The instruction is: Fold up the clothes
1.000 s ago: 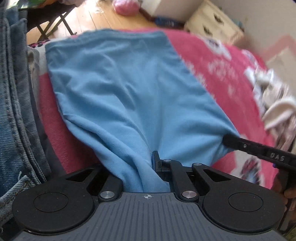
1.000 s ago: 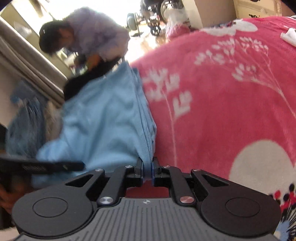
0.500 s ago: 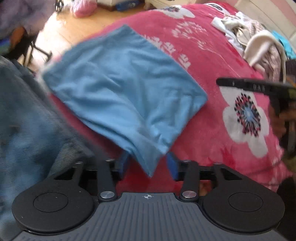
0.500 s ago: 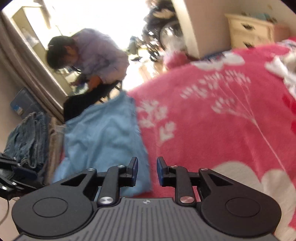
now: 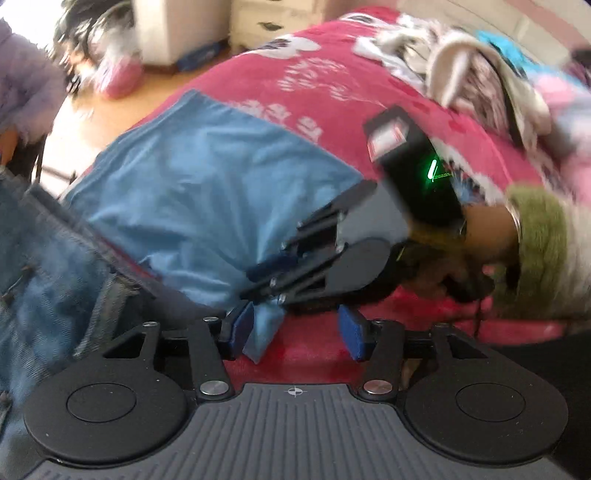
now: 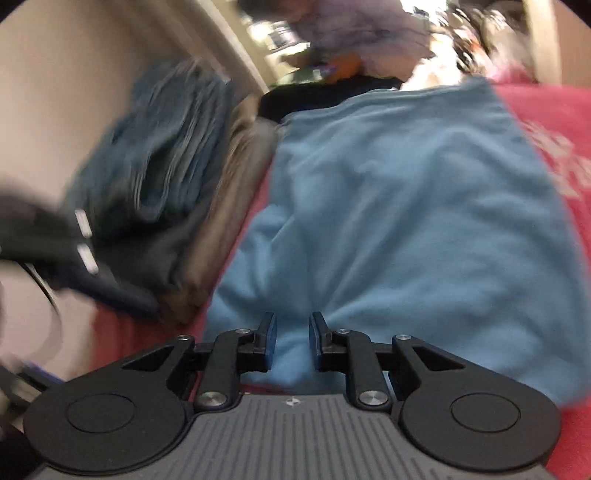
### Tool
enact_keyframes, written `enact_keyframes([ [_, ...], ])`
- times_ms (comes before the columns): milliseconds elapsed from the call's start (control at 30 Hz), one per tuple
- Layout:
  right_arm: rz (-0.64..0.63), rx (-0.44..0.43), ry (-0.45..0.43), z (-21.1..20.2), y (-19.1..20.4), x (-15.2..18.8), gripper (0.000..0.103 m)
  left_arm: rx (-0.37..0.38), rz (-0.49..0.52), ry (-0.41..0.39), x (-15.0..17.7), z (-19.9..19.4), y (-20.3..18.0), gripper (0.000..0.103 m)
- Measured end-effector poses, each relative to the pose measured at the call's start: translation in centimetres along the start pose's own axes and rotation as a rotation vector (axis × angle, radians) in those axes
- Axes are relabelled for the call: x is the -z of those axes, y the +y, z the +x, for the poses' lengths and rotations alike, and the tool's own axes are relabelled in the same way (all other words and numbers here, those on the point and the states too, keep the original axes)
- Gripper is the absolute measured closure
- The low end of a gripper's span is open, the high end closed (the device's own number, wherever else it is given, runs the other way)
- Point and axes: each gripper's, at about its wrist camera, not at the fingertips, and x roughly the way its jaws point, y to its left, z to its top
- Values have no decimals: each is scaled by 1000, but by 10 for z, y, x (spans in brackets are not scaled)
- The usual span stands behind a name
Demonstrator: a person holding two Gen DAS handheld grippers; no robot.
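Observation:
A light blue garment (image 5: pixel 207 184) lies folded on the pink flowered blanket (image 5: pixel 332 81). My left gripper (image 5: pixel 295 328) is open at its near corner, and a tip of blue cloth hangs against the left pad (image 5: pixel 240 325). My right gripper (image 5: pixel 258 282), held by a hand in a green cuff, reaches in from the right onto the same near edge. In the right wrist view the right gripper (image 6: pixel 293 334) has its jaws closing, with a bunch of the blue garment (image 6: pixel 406 221) between the pads and not visibly pinched. The picture is blurred by motion.
A stack of folded jeans (image 5: pixel 44 277) (image 6: pixel 159 147) sits just left of the blue garment. A heap of unfolded clothes (image 5: pixel 480 74) lies at the blanket's far right. A person in a lilac top (image 6: pixel 362 22) is beyond the bed, with a cream dresser (image 5: pixel 280 14) behind.
Both grippers let go of the blue garment and opened; it now lies flat. The right gripper has swung left onto the garment's near edge, close to the left gripper.

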Motion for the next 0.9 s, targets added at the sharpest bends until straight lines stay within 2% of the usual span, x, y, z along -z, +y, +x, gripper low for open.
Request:
enact_keyframes([
  [133,25,41,-109,-50,-19,-34,79,32,28,-22,6,17,-1,52],
  [233,23,50,-150,-54,-19,-69,79,-24,49,-82,5,37,-3,52],
  [367,-82,41,-143,-12,9,-106,79,-155,38,-129,8,71,-4,52],
  [433,-112,25,-93,24,13,-114,79,-173,-41,-108,12,83,3,52],
  [500,-101,64,-13,63,7,-111,79,-193,-30,-138,15,86,-1,49],
  [533,-103,124,37,85,1,-106,85,-201,-20,-141,15,86,-4,49],
  [567,-106,135,29,92,-2,-102,85,-197,-16,-143,16,88,-5,49],
  [633,-32,116,7,83,-3,-109,82,-198,4,-144,18,92,-8,48],
  [700,-56,71,-47,65,7,-117,80,-209,37,-147,20,93,-10,48],
  [733,-107,61,-69,60,15,-121,80,-207,45,-150,20,93,-11,48],
  [800,-186,54,-34,68,25,-132,80,-209,63,-154,21,94,-11,47],
  [900,-215,36,38,103,24,-142,81,-214,75,-157,20,94,-12,46],
])
